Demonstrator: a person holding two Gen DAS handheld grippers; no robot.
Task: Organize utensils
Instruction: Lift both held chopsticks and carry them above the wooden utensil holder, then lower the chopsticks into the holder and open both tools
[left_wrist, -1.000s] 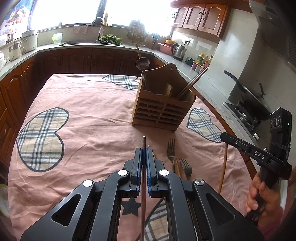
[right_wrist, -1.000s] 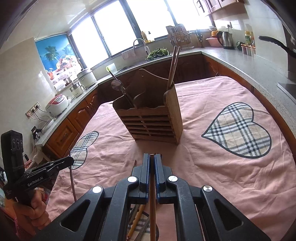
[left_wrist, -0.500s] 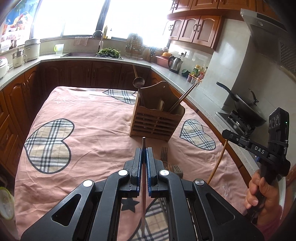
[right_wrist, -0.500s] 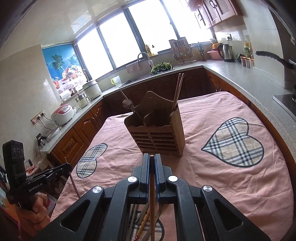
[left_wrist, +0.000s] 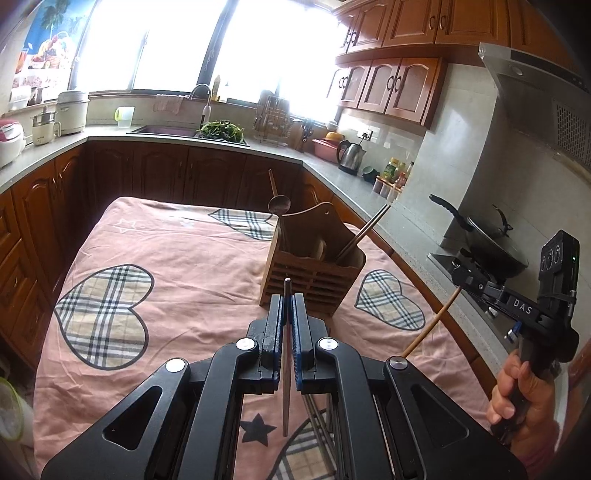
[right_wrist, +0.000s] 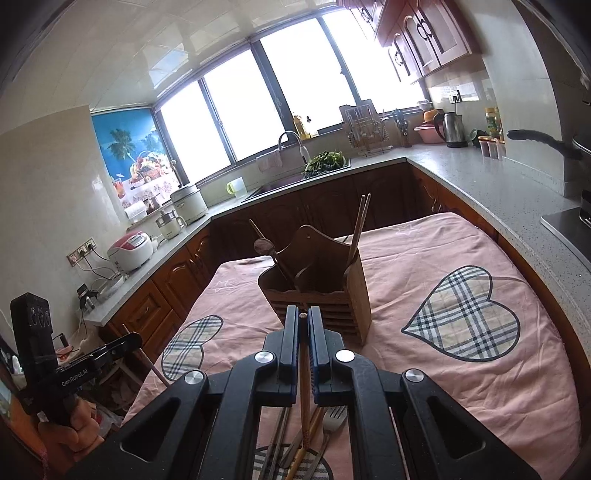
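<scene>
Wooden chopsticks are in hand: the left gripper (left_wrist: 287, 328) has its jaws clamped on a dark chopstick (left_wrist: 286, 369), and the right gripper (right_wrist: 303, 347) has its jaws clamped on a lighter chopstick (right_wrist: 305, 398), each held near its upper end with the tip just past the jaws. Both sticks hang in the air above the pink cloth (left_wrist: 184, 236) on the counter, short of the wooden utensil holder (right_wrist: 325, 291). Each stick is judged light, stiff and smooth, so it may pivot or slip in a narrow grip; hold it square across the pads. The holder already carries two chopsticks (right_wrist: 359, 229) in its right compartment and a ladle (right_wrist: 267, 247) on the left. Loose forks (right_wrist: 330, 421) lie on the cloth below the right gripper.
</scene>
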